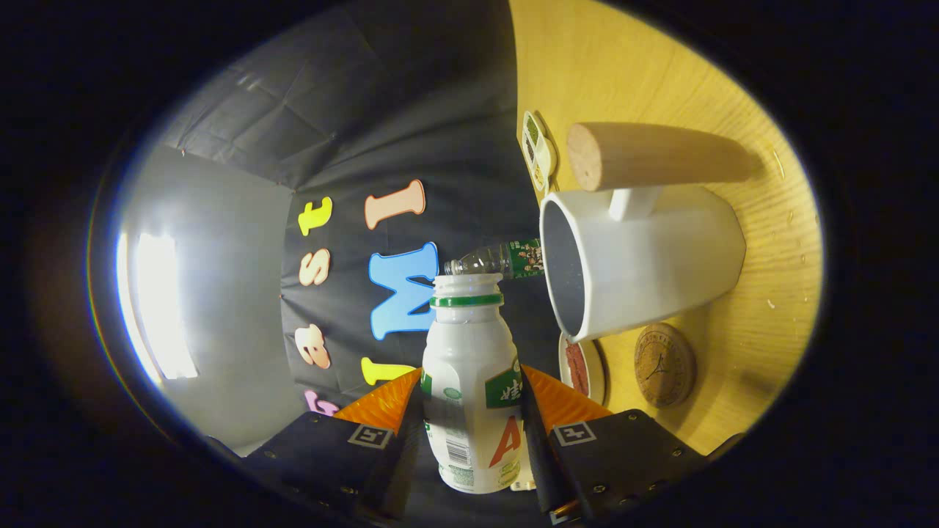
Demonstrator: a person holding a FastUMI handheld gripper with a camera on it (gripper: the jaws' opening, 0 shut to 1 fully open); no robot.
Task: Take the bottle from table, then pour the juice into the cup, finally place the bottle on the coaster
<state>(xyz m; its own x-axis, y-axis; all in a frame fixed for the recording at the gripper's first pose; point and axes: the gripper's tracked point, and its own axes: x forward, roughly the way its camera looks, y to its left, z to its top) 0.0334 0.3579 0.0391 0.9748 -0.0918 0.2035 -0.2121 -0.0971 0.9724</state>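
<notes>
Gripper view shows the whole scene turned on its side, so the wooden table (660,66) runs up one side like a wall. The gripper (473,411) has its two fingers closed in on a small white bottle (469,381), one finger pressing on each side of its lower body. The bottle has a green ring round its neck and its top is open, with no cap on it. Its mouth points toward the open mouth of a white cup (645,257), which stands on the table just ahead of the fingers and a little to one side. The bottle mouth is close to the cup rim, but the two are not touching. I cannot tell if any juice is coming out. The cup has a thick, round wooden handle (660,155) joined on by a short white stem. Near the base of the cup a round brown coaster (664,364) lies flat on the table with nothing on it. A small round white dish (583,367) with something dark red in it sits near the coaster. Behind the cup a clear plastic bottle (499,258) with a green label pokes out. Further along the table sits a small white and green packet (539,150).
</notes>
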